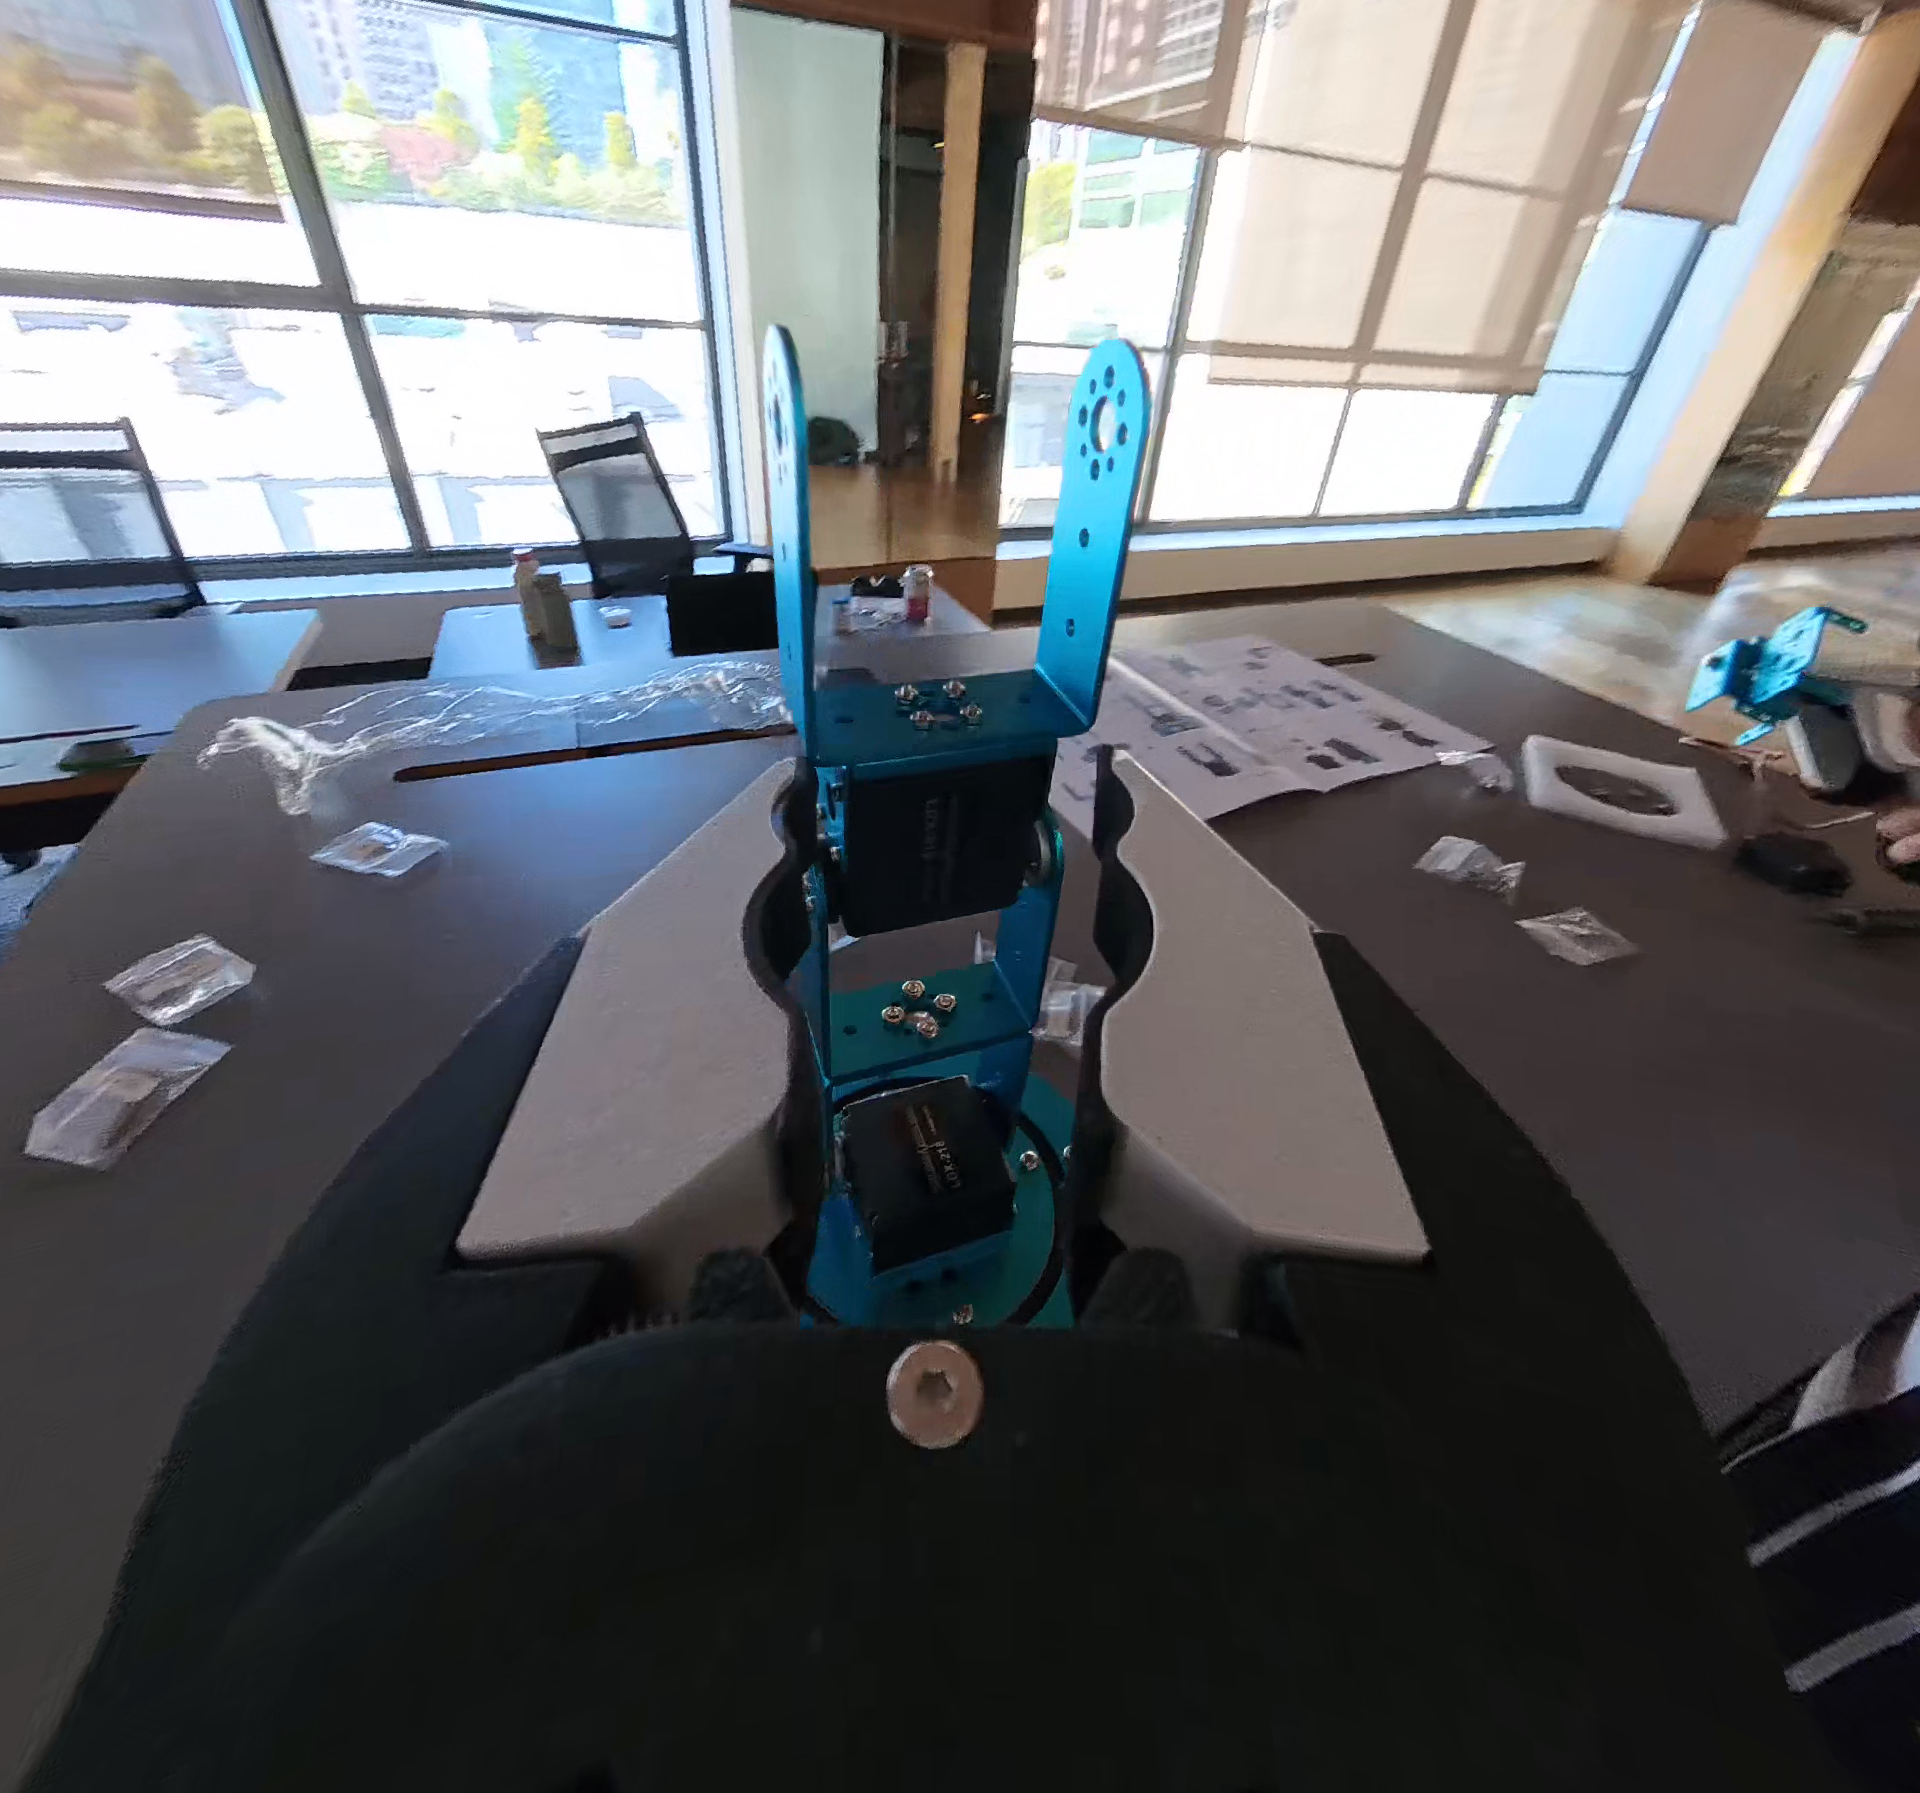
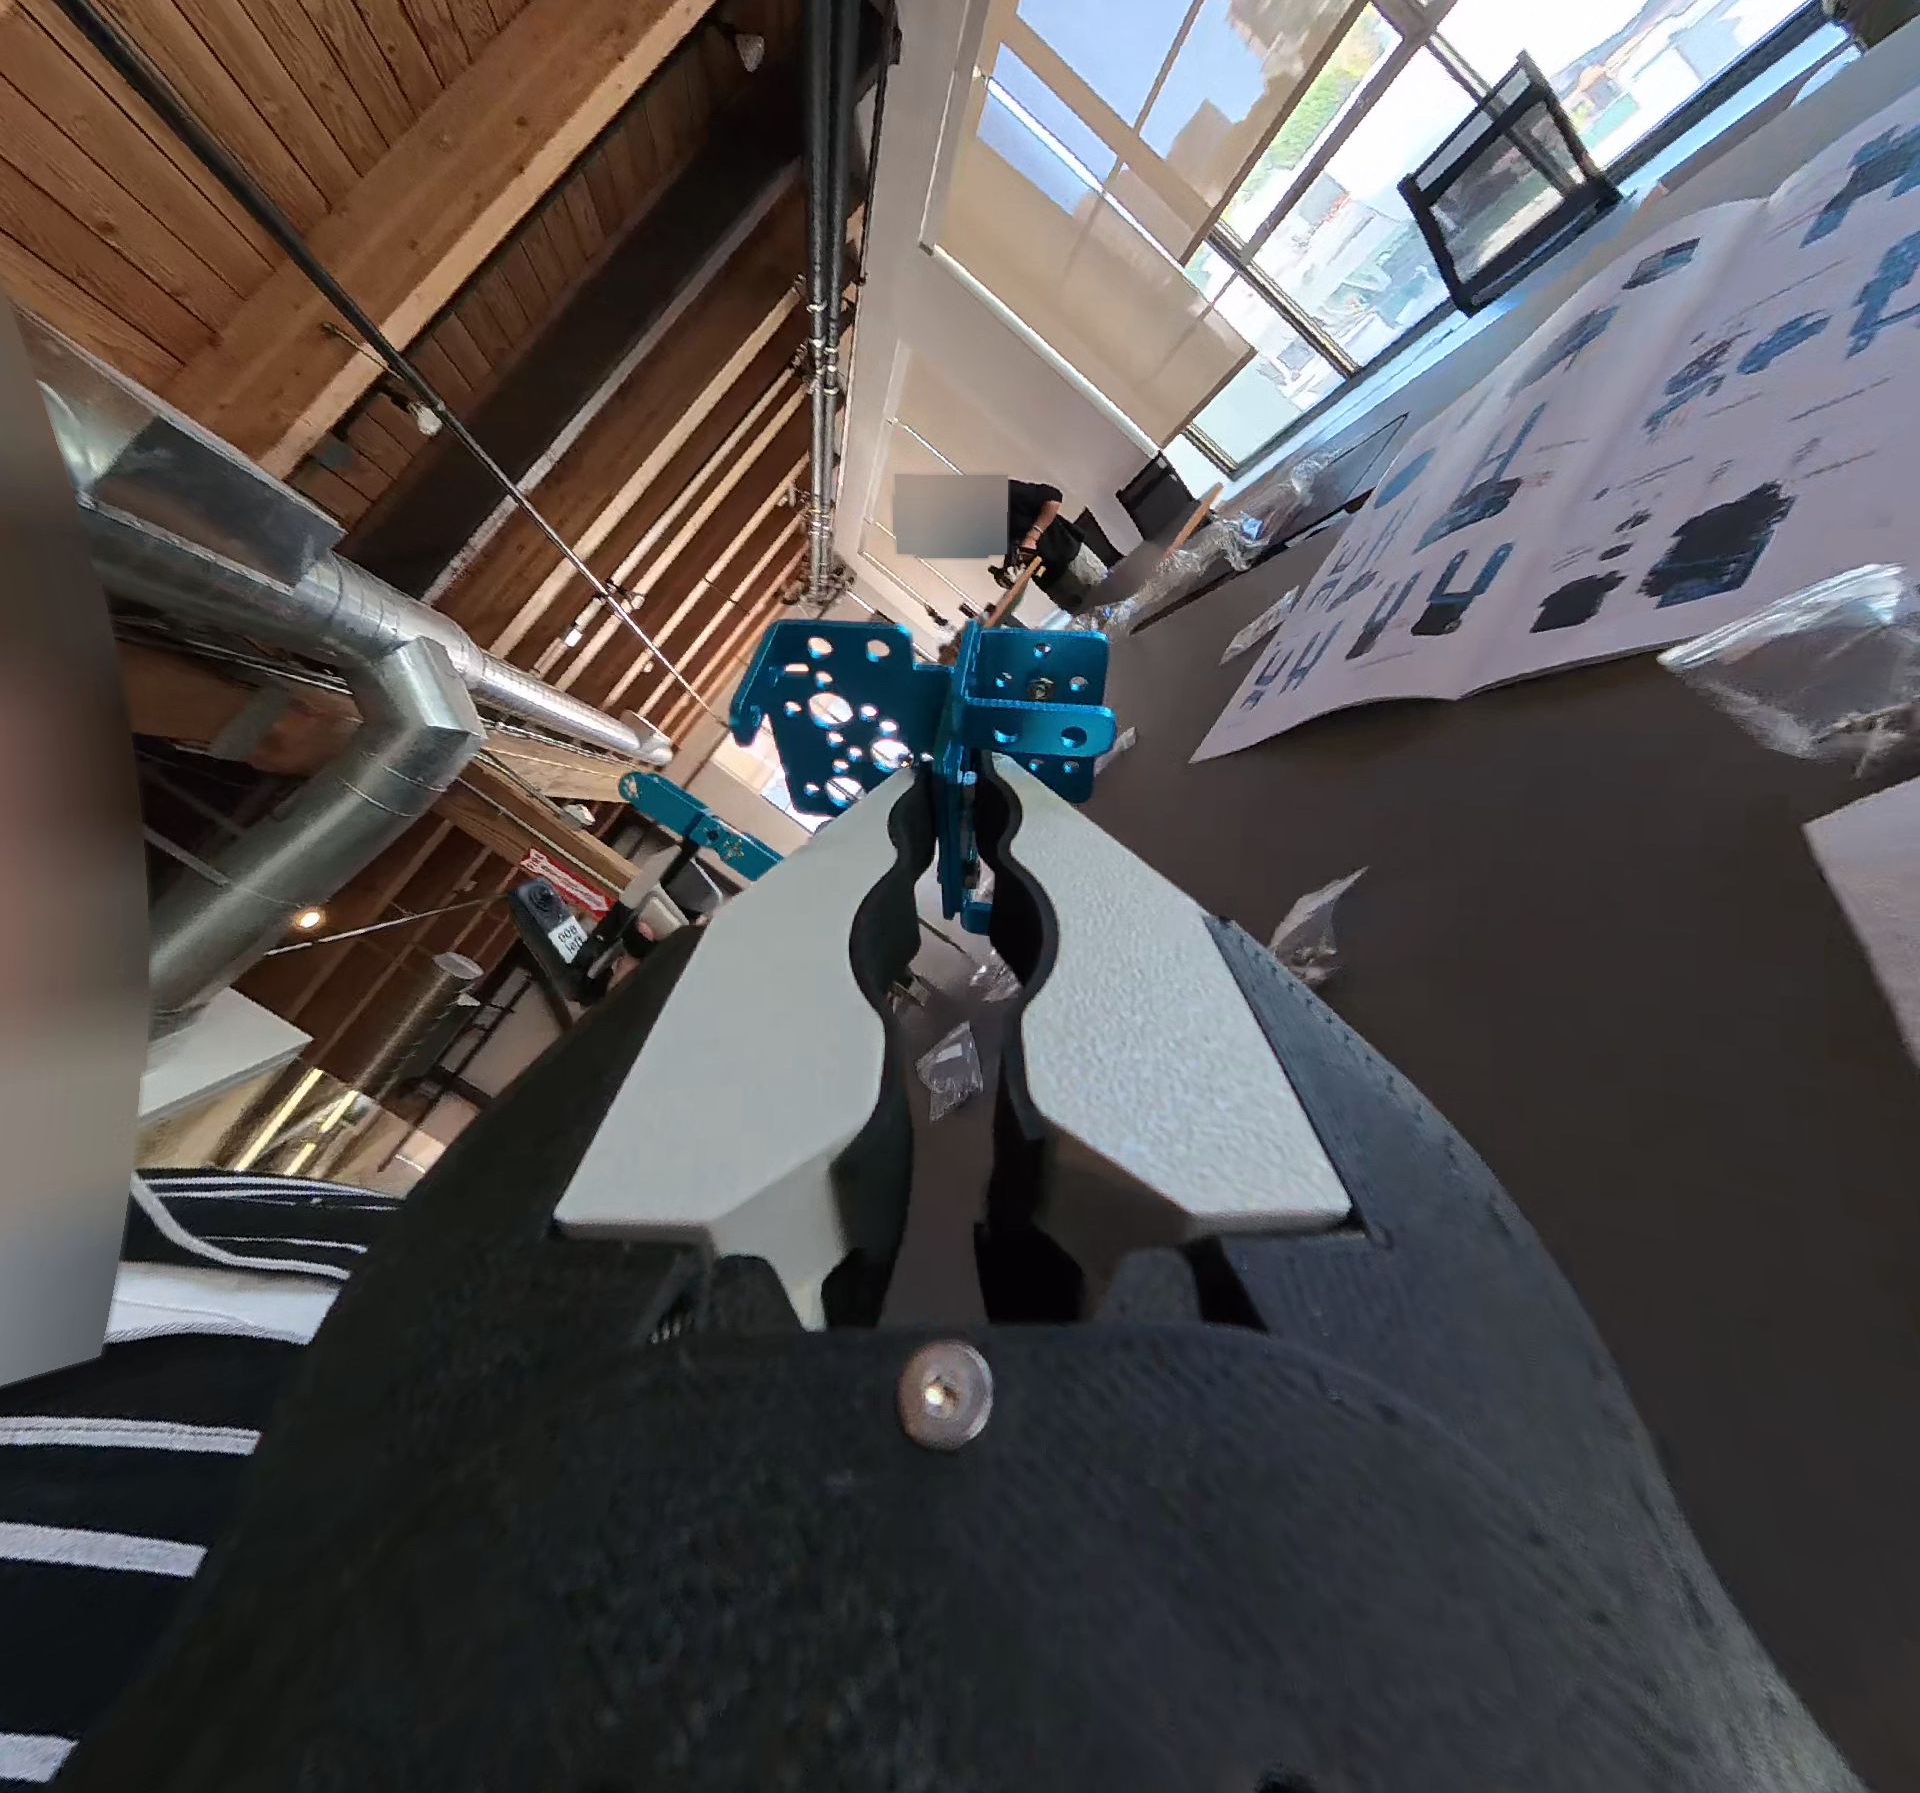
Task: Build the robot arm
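Left gripper (image 1: 940, 870) closed around blue robot arm (image 1: 925, 912) standing on dark table (image 1: 520, 870), right gripper (image 2: 956, 808) clamping blue bracket (image 2: 925, 704) in mid-air, clear bags (image 1: 177, 976) of small parts, printed leaflet (image 1: 1257, 725) lying open.

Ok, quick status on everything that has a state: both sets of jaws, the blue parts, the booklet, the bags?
left gripper: jaws shut on the blue servo arm.
blue servo arm: upright between the jaws, top U-bracket empty.
right gripper: jaws shut on the blue bracket assembly.
blue bracket assembly: lifted off the table.
instruction booklet: open, flat on the table.
small plastic bags: scattered on the table; sealed or not, cannot tell.
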Motion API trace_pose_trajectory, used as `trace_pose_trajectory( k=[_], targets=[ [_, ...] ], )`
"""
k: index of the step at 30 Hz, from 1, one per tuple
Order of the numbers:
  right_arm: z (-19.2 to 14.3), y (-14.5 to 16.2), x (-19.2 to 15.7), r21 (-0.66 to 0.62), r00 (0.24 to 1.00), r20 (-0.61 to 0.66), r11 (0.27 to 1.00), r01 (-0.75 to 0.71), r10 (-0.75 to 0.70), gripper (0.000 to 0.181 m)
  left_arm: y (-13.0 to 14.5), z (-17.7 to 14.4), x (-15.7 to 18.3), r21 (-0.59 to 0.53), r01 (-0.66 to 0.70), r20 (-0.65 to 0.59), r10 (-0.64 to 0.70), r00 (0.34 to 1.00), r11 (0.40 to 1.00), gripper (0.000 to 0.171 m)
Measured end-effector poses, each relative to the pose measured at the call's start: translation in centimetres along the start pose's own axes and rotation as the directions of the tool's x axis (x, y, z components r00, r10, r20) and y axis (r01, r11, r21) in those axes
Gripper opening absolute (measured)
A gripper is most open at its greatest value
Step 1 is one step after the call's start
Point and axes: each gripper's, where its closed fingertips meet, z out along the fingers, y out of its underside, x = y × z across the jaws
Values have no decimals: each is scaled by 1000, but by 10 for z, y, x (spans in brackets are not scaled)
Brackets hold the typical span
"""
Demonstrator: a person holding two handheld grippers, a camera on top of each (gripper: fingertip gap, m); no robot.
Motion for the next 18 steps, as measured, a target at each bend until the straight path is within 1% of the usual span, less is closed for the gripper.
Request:
trace_pose_trajectory(
  k=[5, 7, 12, 13, 15, 18],
  targets=[
    [7, -12, 20, 9, 996, 74, 999, -51, 50, 5, 14, 8, -4, -86, 6, 54, -1, 999, 996, 54],
    [12, -12, 25, -3, 994, 93, 998, -61, 61, 5, 12, 10, -3, -81, 17, 60, -12, 998, 997, 51],
    [19, -7, 36, -48, 992, 100, 996, -68, 73, 5, 12, 13, -2, -107, 2, 100, 8, 995, 994, 51],
    [20, -6, 36, -49, 989, 105, 994, -98, 102, 5, 12, 13, -2, -114, -1, 107, 13, 994, 993, 52],
    [22, -5, 28, -51, 977, 159, 989, -138, 144, 5, 12, 13, -1, -125, -12, 118, 27, 993, 992, 53],
    [24, 0, 26, -71, 976, 162, 988, -137, 147, 5, 12, 13, 0, -126, -7, 126, 23, 992, 992, 55]
  ],
)
